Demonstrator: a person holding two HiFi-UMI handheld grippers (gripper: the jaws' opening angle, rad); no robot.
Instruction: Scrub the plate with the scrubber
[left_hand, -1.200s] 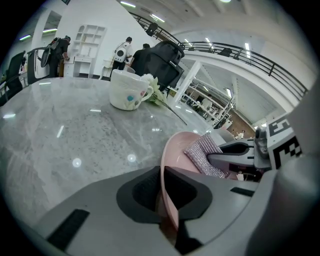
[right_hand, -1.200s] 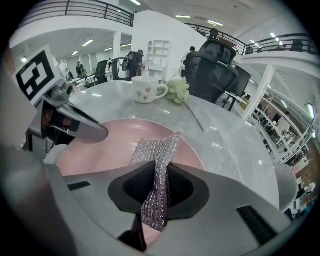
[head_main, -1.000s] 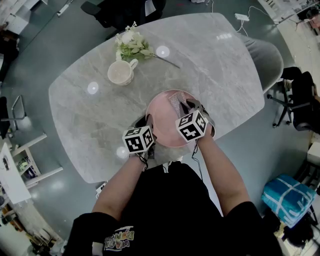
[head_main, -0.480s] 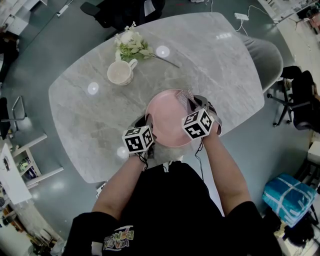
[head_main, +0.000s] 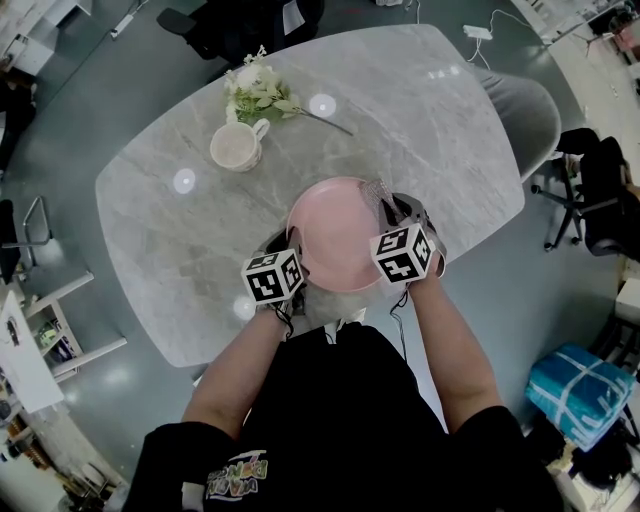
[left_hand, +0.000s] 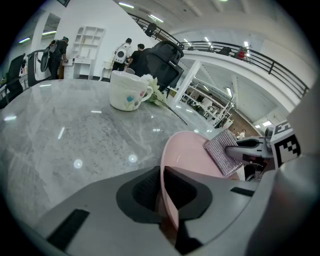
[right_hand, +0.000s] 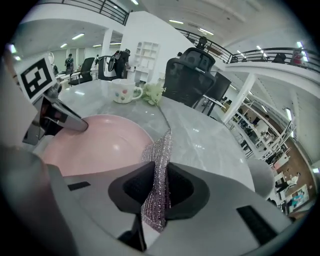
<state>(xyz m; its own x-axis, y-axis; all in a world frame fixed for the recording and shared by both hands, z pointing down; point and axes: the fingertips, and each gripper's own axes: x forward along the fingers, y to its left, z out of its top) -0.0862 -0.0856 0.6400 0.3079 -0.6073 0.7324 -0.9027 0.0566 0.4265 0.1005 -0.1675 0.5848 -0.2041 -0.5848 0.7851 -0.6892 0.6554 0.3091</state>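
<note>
Between the right tongs (right_hand: 159, 187) — scrubber (right_hand: 160, 150)

Grey marble bench (head_main: 430, 110) on glossy grey floor (head_main: 110, 70). Black office chair (head_main: 240, 25) beyond bench, grey chair (head_main: 530, 112) right of it. White shelf (left_hand: 89, 42) behind bench, strip ceiling lights (right_hand: 176, 22) overhead.

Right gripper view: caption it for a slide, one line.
Right gripper clamps the silver scrubber at the pink plate rim on the marble table, mug and flowers behind.

Open marble tabletop (head_main: 430, 120) right of and beyond the plate (head_main: 333, 235); mug (head_main: 237, 146) and flowers (head_main: 260, 92) at far left.
</note>
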